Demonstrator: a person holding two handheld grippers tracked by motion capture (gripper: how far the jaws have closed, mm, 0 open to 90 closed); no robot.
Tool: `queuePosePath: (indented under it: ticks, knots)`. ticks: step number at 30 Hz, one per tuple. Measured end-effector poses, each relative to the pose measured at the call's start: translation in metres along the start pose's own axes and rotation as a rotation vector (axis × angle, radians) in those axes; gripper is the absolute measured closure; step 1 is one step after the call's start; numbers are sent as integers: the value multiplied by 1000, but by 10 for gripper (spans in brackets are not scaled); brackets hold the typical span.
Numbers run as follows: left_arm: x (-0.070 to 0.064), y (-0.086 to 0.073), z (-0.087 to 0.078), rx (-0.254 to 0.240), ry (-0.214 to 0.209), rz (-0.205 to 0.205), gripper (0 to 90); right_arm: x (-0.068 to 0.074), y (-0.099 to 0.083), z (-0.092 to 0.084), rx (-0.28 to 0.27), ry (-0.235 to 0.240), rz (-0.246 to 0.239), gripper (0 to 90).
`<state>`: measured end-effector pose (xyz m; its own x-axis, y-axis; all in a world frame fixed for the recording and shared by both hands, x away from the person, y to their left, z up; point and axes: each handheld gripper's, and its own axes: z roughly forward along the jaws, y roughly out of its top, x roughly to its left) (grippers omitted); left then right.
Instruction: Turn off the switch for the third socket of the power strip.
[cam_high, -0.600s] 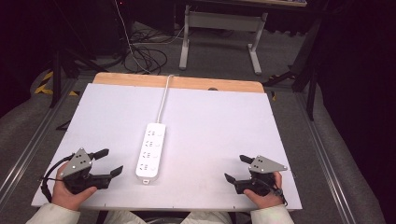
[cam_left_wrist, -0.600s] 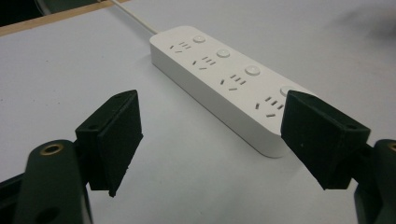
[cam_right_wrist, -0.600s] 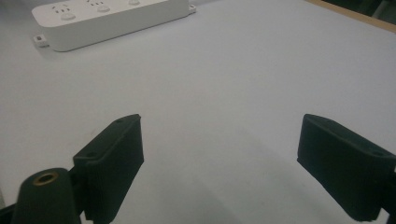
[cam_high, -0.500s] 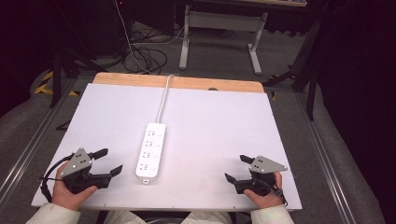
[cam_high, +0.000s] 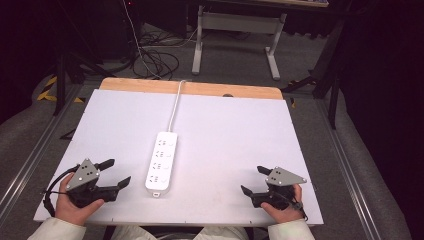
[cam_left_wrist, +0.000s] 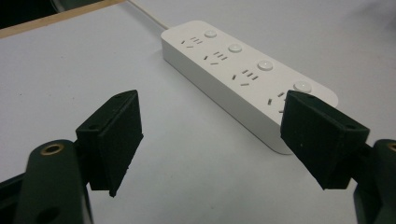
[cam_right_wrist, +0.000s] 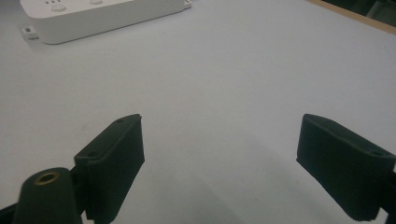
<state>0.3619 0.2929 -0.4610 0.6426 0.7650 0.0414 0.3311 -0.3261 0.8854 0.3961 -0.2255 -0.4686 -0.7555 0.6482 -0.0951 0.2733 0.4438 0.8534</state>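
Hands low, grippers gaping

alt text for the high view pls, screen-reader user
A white power strip lies lengthwise at the middle of a white table, its cord running to the far edge. Near the front edge a person holds the left gripper and right gripper, jaws open, empty, either side of the strip, touching nothing.

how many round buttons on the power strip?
4, in a single row along one long edge of the power strip in the left gripper view, one beside each socket group. The nearest sits just above the jaw, so none looks hidden.
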Motion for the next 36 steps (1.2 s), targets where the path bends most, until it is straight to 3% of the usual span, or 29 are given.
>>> queuePosePath:
  ticks: [22,28,36]
  knots:
    - [-1,16,-5,14,-24,-44,248,3,0,3,20,7,-14,161]
    - [-4,25,-4,12,-31,-12,309,3,0,4,26,9,-12,163]
    - [-3,39,2,16,-55,-21,329,3,-1,4,27,14,-15,166]
